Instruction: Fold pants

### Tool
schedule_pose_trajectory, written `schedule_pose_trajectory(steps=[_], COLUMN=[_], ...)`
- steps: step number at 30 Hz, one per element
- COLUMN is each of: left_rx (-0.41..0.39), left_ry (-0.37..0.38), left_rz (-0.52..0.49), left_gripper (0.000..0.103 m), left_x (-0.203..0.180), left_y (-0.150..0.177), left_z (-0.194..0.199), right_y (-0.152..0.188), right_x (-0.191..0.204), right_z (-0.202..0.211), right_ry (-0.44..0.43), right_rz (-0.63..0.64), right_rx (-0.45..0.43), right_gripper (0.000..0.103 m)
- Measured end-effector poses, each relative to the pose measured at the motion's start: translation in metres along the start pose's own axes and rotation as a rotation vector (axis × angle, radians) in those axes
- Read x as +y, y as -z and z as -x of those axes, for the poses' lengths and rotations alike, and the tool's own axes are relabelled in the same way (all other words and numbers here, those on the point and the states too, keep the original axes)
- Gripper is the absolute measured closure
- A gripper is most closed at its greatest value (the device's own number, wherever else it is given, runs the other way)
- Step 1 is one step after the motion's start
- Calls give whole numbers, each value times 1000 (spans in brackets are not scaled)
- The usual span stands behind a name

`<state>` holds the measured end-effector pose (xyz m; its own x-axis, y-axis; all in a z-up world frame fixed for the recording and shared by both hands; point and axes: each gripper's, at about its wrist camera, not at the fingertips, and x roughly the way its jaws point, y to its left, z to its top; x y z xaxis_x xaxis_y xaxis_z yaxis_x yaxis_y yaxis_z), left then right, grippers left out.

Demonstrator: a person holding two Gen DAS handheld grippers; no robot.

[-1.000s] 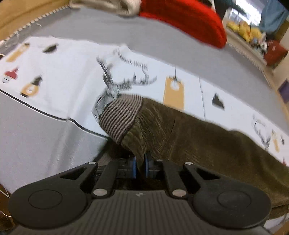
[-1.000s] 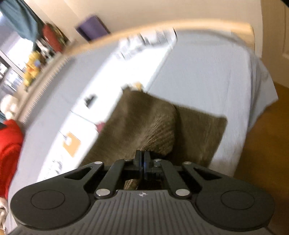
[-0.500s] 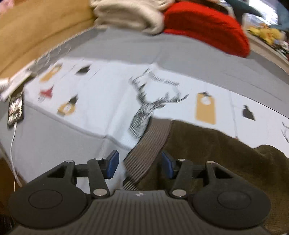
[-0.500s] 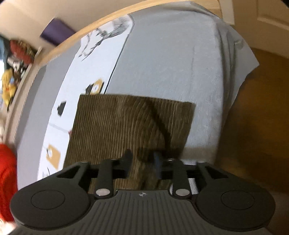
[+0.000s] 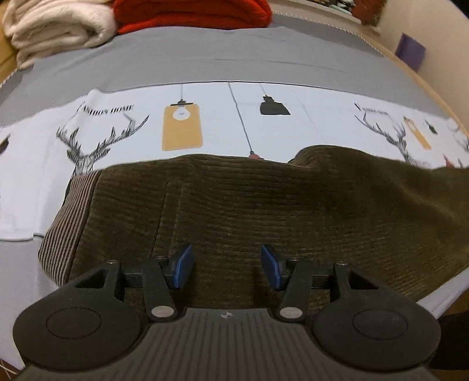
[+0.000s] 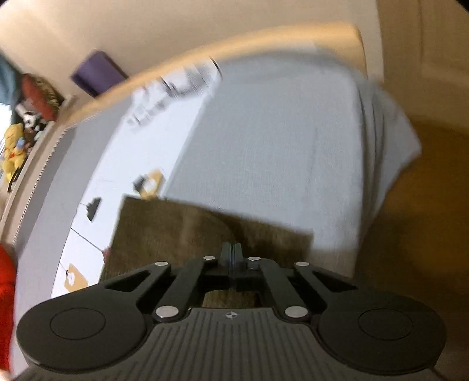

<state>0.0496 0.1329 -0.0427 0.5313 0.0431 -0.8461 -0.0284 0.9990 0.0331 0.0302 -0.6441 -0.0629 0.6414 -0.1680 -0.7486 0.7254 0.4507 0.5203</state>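
Here, my left claw (image 5: 227, 268) sits with its 2 blue-padded fingers (image 5: 183, 266) spread wide and gripping nothing, poised just above the olive-brown corduroy pants (image 5: 249, 205). The cloth fills the space directly ahead of and beneath it. My right claw (image 6: 232, 252) has its fingers pressed together; from its blurred view I cannot tell whether any fabric is caught between them, though the pants (image 6: 181, 234) lie right under and beyond the tips.

The pants lie flat on the bed, over the white printed runner (image 5: 205, 117) and the grey bedsheet (image 5: 205, 64). Their long axis runs across my left view, from the brown-and-cream striped waistband (image 5: 67, 222) at the far left toward the leg ends off to the right, where the cloth humps up slightly. In the right view they end in a straight edge with bare sheet beyond.

I judge the next fold turns on that axis: the waistband is nearer my left claw, the far end nearer my right, so each would take its own end and bring 1 toward the other.

On the runner, above the line-drawn stag head (image 5: 96, 143), I read "FASHION HOME", the first letter partly lost. Beyond lie a cream folded blanket (image 5: 55, 26) and a red knitted bundle (image 5: 190, 11).
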Motion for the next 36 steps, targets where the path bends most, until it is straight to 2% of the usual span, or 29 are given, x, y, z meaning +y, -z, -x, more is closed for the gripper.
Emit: schedule_pose_trajectory(steps=[2, 4, 5, 6, 8, 10, 12, 14, 16, 19, 25, 30, 35, 36], left_rx=[-2, 6, 10, 14, 21, 29, 31, 31, 32, 36, 38, 37, 39, 38], left_ry=[1, -1, -7, -12, -21, -30, -27, -23, -22, -15, -13, -12, -10, -9], left_rz=[-1, 3, 0, -3, -11, -14, -10, -7, -13, -25, -28, -14, -19, -19], left_gripper=[46, 46, 46, 46, 46, 46, 46, 46, 46, 46, 46, 46, 46, 46], left_x=[-3, -3, -4, -3, -5, -4, -3, -3, -5, -9, -7, -5, -6, -7], left_y=[-2, -3, -3, -3, -2, -2, -3, -4, -4, -4, -3, -3, -4, -4], left_z=[-2, -6, -6, -7, -8, -9, -10, -10, -11, -12, -13, -13, -14, -14], right_y=[-2, -2, -4, -6, -9, -7, -4, -1, 3, 11, 18, 14, 6, 5], right_x=[11, 14, 9, 1, -26, -40, -43, -36, -34, -30, -25, -8, -7, -7], right_z=[24, 35, 32, 26, 13, 4, -2, -8, -15, -20, -33, -26, -14, -12], right_ry=[-31, 34, 78, 86, 18, -43, -68, -72, -84, -95, -90, -237, -297, -300], right_rz=[65, 122, 115, 74, -95, -197, -207, -190, -203, -235, -255, -254, -284, -275], right_rx=[-113, -175, -154, -110, 7, 91, 153, 190, 233, 279, 294, 224, 128, 122], right_gripper=[103, 103, 103, 103, 99, 98, 95, 87, 71, 62, 60, 60, 61, 65])
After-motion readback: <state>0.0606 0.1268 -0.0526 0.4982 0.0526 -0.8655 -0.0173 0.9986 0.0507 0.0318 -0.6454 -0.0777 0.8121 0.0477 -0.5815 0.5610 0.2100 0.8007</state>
